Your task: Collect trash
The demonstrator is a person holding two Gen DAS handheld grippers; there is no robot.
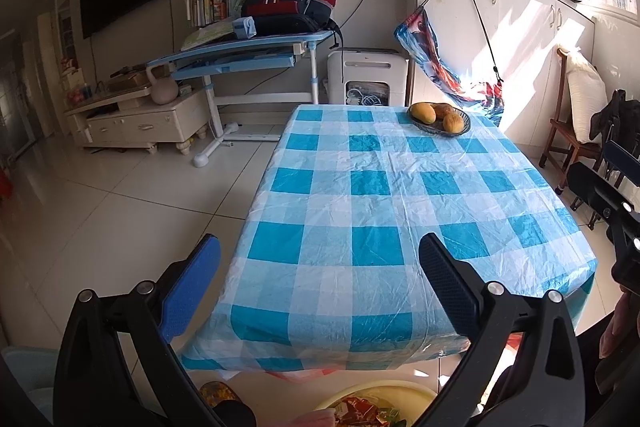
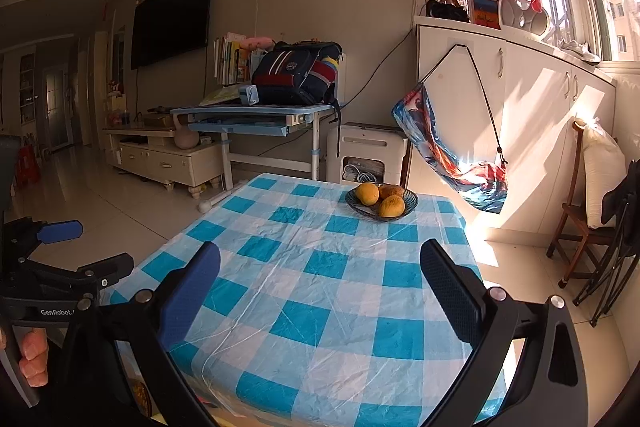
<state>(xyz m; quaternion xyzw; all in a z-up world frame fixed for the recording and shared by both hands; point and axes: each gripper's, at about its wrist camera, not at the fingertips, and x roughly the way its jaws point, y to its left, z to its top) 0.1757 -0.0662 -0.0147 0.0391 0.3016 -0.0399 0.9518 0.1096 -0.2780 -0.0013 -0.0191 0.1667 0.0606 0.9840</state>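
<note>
A pale yellow bin (image 1: 400, 393) holding colourful wrappers (image 1: 360, 409) sits below the table's near edge at the bottom of the left wrist view. My left gripper (image 1: 320, 281) is open and empty, held above the near end of the table (image 1: 360, 195) with its blue-checked cloth. My right gripper (image 2: 320, 281) is open and empty over the same table (image 2: 320, 287). The left gripper also shows at the left edge of the right wrist view (image 2: 60, 231). No loose trash shows on the cloth.
A dark dish of mangoes (image 1: 440, 119) (image 2: 382, 203) stands at the table's far end. A blue desk with a backpack (image 1: 292, 3), a white appliance (image 1: 364, 77), a hanging cloth bag (image 1: 448, 67) and a wooden chair (image 1: 576, 131) surround the table. White tile floor (image 1: 120, 211) lies to the left.
</note>
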